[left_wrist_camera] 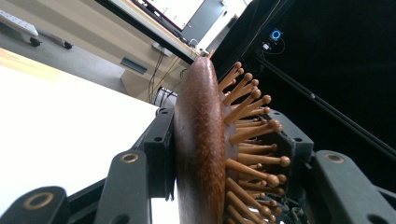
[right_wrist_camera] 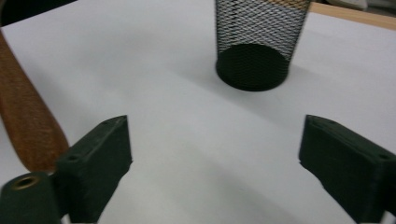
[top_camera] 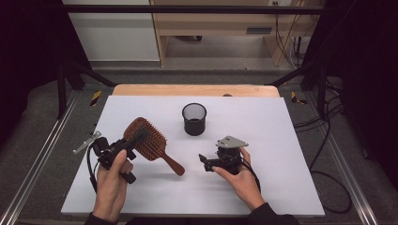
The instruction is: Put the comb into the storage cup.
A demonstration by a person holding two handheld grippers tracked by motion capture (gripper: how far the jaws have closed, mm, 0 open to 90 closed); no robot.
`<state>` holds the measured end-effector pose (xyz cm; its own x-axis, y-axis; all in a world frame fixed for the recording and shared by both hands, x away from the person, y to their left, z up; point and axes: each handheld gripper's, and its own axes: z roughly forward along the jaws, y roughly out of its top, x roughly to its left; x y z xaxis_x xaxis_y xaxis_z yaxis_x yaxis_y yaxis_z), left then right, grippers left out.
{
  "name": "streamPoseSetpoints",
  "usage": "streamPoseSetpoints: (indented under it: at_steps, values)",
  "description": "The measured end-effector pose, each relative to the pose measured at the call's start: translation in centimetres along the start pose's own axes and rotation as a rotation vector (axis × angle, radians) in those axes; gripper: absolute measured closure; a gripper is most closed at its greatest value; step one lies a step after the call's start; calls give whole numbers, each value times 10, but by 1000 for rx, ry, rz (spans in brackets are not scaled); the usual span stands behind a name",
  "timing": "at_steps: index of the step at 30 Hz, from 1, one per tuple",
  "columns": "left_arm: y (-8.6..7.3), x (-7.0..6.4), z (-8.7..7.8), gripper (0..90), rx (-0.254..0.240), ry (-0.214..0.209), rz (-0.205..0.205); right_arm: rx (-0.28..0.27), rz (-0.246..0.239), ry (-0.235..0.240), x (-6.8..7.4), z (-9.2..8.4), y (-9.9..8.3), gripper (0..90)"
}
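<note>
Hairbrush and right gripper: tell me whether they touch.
Apart. The right gripper view shows the right gripper open over bare table, the hairbrush handle off beside one finger.

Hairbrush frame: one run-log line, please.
left gripper: shut on hairbrush head | right gripper: open, empty | mesh cup: upright on table

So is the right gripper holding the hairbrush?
No, the right gripper has open jaws with bare table between them, while the left gripper clamps the hairbrush by its head.
</note>
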<state>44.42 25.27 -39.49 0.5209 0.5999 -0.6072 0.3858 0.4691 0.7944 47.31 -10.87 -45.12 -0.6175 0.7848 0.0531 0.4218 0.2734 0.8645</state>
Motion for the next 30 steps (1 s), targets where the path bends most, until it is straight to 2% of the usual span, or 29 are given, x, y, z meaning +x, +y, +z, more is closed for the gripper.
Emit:
streamPoseSetpoints:
  at_steps: [6, 16, 20, 22, 30]
  values:
    - [1, 0, 0, 507, -2, 1, 3, -2, 6, -67, -21, -14, -3, 48]
    - [6, 3, -5, 506, -29, 16, 18, -46, 40, -123, -58, -42, -11, 43]
    - [5, 0, -4, 506, -29, 6, 10, -60, 62, -136, -68, -55, -17, 51]
    - [5, -2, -3, 506, -27, 5, 22, -81, 69, -139, -72, -64, -21, 52]
    - [-1, -11, 3, 506, -7, -5, 50, -140, 96, -205, -87, -89, -33, 41]
